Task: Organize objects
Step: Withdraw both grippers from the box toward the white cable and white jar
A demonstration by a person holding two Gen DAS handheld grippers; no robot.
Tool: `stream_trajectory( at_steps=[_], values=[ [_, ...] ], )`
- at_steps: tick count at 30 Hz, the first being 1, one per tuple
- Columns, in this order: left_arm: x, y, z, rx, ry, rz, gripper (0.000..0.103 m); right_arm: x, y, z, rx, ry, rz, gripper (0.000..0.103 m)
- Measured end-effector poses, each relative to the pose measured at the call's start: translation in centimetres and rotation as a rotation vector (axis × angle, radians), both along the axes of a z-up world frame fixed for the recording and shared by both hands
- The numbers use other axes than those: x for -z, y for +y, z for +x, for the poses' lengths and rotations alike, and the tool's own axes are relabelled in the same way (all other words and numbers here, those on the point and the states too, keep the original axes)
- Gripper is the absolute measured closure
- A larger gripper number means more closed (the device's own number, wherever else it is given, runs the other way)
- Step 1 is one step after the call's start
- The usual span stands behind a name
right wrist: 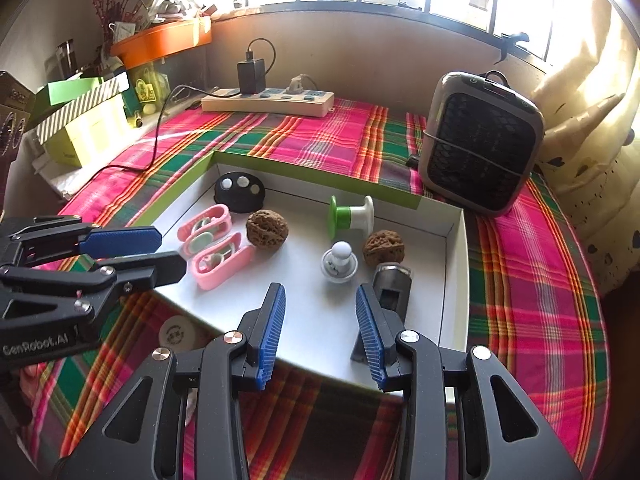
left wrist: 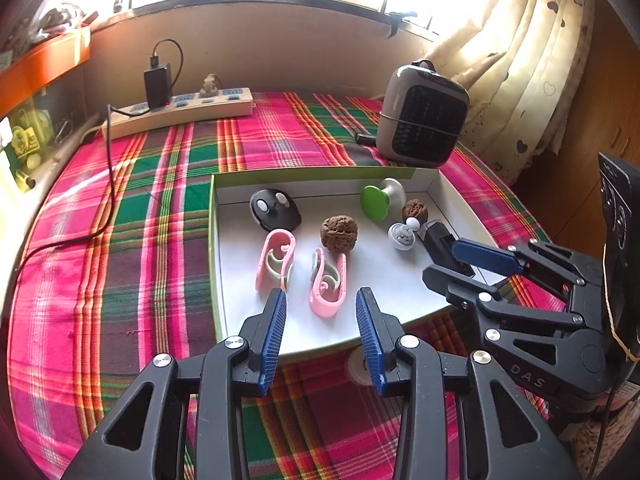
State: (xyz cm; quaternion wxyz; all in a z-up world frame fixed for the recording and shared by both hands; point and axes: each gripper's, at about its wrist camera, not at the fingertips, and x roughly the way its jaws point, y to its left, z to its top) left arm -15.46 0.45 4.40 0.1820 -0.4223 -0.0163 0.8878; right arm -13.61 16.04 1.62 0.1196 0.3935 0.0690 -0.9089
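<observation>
A white box lid with green sides (left wrist: 224, 240) (right wrist: 456, 280) lies on the plaid cloth. In it are two pink clips (left wrist: 276, 260) (left wrist: 328, 284) (right wrist: 204, 226) (right wrist: 220, 266), two walnuts (left wrist: 339, 233) (left wrist: 415, 211) (right wrist: 267, 228) (right wrist: 383, 248), a black round device (left wrist: 275, 208) (right wrist: 239, 192), a green-and-white spool (left wrist: 376, 200) (right wrist: 350, 216), a small white knob (left wrist: 402, 236) (right wrist: 339, 264) and a dark grey block (left wrist: 440, 246) (right wrist: 390, 284). My left gripper (left wrist: 321, 308) (right wrist: 160, 248) is open and empty over the lid's near edge. My right gripper (right wrist: 320, 308) (left wrist: 452, 260) is open and empty beside the grey block.
A grey fan heater (left wrist: 424, 116) (right wrist: 480, 148) stands behind the lid at the right. A power strip with a black charger (left wrist: 180, 112) (right wrist: 268, 98) lies at the back, its cable (left wrist: 110, 184) trailing left. A white disc (right wrist: 176, 336) lies on the cloth. Boxes (right wrist: 84, 120) are at the left.
</observation>
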Motion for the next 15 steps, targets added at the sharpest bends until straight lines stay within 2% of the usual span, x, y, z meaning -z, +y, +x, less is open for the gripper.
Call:
stream_trajectory(
  at_steps=[8, 15],
  values=[
    [-0.5, -1.2, 1.7, -0.044, 0.023, 0.027, 0.068, -0.5, -0.1, 2.2, 0.0, 0.013, -0.048, 0.064],
    [-0.7, -1.9, 2.9, -0.065, 0.03, 0.043, 0.068, 0.1, -1.6, 4.5, -0.063, -0.013, -0.065, 0.064]
  ],
)
